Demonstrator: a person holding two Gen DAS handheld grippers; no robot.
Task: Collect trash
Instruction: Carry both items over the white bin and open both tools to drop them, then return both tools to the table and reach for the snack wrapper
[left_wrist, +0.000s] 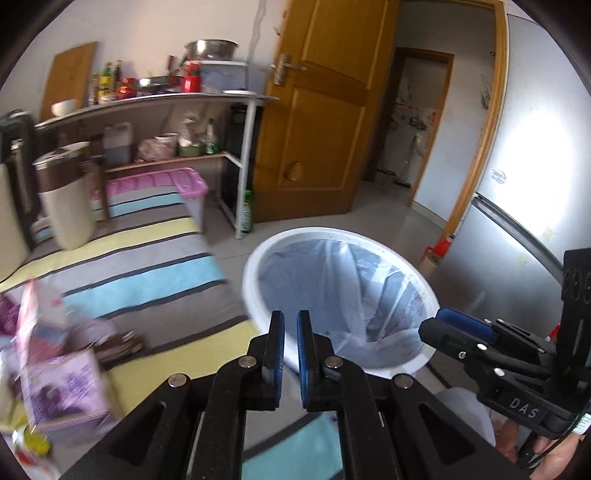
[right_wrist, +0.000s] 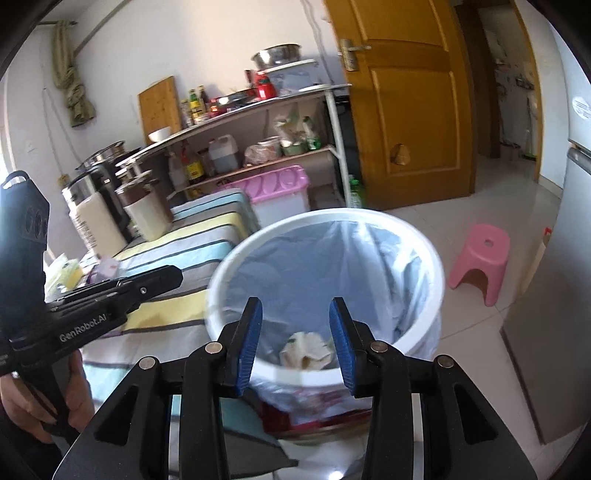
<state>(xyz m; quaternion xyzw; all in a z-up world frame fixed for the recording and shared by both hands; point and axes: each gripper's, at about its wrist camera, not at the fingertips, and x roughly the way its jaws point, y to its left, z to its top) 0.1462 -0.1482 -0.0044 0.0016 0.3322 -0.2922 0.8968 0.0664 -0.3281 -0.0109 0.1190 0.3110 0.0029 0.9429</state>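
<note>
A white trash bin (left_wrist: 255, 258) lined with a clear bag stands on the floor beside the striped table (left_wrist: 147, 266). It also shows in the right wrist view (right_wrist: 436, 266). My left gripper (left_wrist: 290, 317) hangs at the bin's near rim, jaws nearly closed with nothing between them. My right gripper (right_wrist: 295, 306) is open and empty above the bin mouth; it shows in the left wrist view (left_wrist: 439, 325) at the bin's right rim. A crumpled paper wad (right_wrist: 308, 349) lies inside the bag. Purple boxes and wrappers (left_wrist: 62, 387) lie on the table at left.
A beige canister (left_wrist: 66, 206) and a kettle stand at the table's far end. A shelf (left_wrist: 166, 99) with bottles and bowls is behind, with a pink bin (left_wrist: 184, 184) under it. A wooden door (left_wrist: 321, 110), a fridge (left_wrist: 535, 184) and a pink stool (right_wrist: 484, 258) surround the floor.
</note>
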